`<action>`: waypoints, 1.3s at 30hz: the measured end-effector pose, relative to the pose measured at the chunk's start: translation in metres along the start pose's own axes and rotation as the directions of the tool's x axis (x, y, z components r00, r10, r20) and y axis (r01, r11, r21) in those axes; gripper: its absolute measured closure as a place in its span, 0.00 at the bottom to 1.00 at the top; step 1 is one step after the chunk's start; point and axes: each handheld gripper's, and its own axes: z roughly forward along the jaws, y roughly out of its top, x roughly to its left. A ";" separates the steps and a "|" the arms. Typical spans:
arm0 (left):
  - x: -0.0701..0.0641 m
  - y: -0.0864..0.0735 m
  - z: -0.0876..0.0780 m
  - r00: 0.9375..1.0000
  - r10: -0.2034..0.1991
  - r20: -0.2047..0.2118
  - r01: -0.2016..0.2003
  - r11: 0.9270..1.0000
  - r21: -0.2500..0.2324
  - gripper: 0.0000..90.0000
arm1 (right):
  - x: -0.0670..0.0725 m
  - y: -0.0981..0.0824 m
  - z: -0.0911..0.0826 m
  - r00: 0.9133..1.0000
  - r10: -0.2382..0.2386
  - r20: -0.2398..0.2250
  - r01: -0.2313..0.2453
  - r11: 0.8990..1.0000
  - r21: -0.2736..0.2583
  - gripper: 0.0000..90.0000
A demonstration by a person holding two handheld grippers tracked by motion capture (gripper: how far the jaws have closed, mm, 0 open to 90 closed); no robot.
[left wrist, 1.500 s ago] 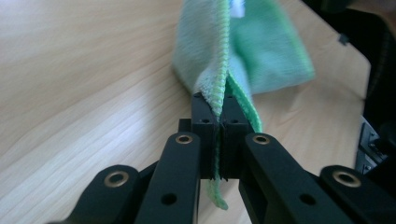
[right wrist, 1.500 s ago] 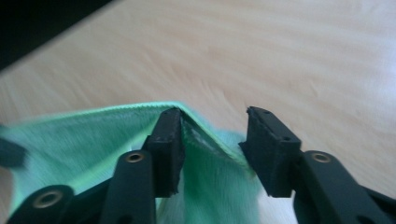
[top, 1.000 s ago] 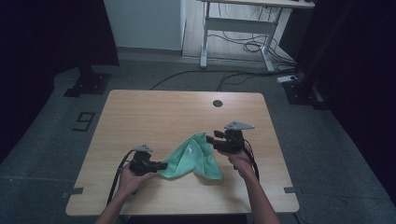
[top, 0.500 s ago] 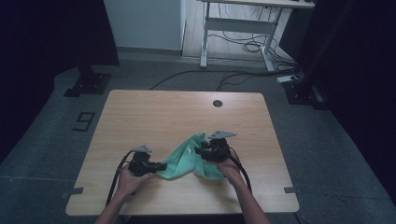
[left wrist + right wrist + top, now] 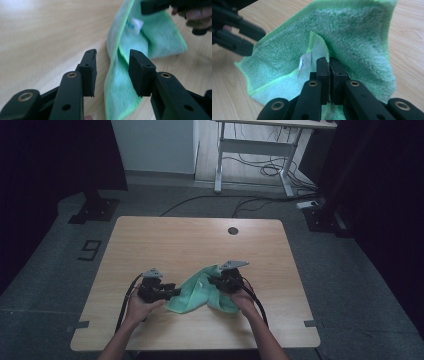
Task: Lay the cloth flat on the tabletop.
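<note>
A green microfibre cloth (image 5: 196, 292) with a white label (image 5: 304, 63) lies bunched on the wooden table (image 5: 200, 240) near its front edge. My right gripper (image 5: 214, 283) has just been closing. In the right gripper view it (image 5: 328, 59) is shut on a raised fold of the cloth (image 5: 352, 32) beside the label. My left gripper (image 5: 173, 292) sits at the cloth's left end and has just been opening. In the left gripper view it (image 5: 113, 53) stands with its jaws apart. The cloth's edge (image 5: 117, 82) runs loosely between them, unpinched.
A round cable hole (image 5: 233, 230) sits near the table's far edge. Behind the table are a white desk frame (image 5: 252, 147) and floor cables (image 5: 260, 170). A taped "9" (image 5: 90, 250) marks the floor on the left. Dark stand bases (image 5: 95, 210) flank the table.
The right gripper came left and down onto the cloth and closed on a fold. The left gripper stayed in place and opened, letting go of the cloth's left end.
</note>
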 end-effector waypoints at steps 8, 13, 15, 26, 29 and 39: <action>0.003 0.024 0.017 1.000 0.003 0.018 -0.003 1.000 0.013 0.62 | 0.003 0.000 0.001 1.000 -0.013 -0.018 0.013 1.000 0.005 0.97; 0.003 0.034 0.029 1.000 0.007 0.026 -0.007 0.999 0.033 0.69 | 0.001 0.000 0.002 1.000 -0.011 -0.023 0.011 1.000 0.009 0.97; 0.003 0.035 0.034 1.000 0.002 0.028 -0.004 0.999 0.041 0.80 | 0.001 0.000 0.001 1.000 -0.011 -0.023 0.011 1.000 0.012 0.97; 0.018 0.029 0.031 0.997 -0.059 -0.050 0.060 0.998 0.022 0.98 | -0.001 -0.008 -0.009 1.000 -0.019 -0.024 0.019 1.000 -0.006 0.97; 0.029 0.024 0.023 0.992 -0.109 -0.066 0.109 0.994 0.008 0.98 | -0.002 -0.012 -0.017 0.999 -0.026 -0.021 0.025 0.999 -0.024 0.97; 0.052 0.002 0.000 0.978 -0.183 -0.096 0.183 0.983 -0.010 0.98 | 0.005 -0.034 -0.060 0.997 -0.070 -0.035 0.067 0.995 -0.075 0.97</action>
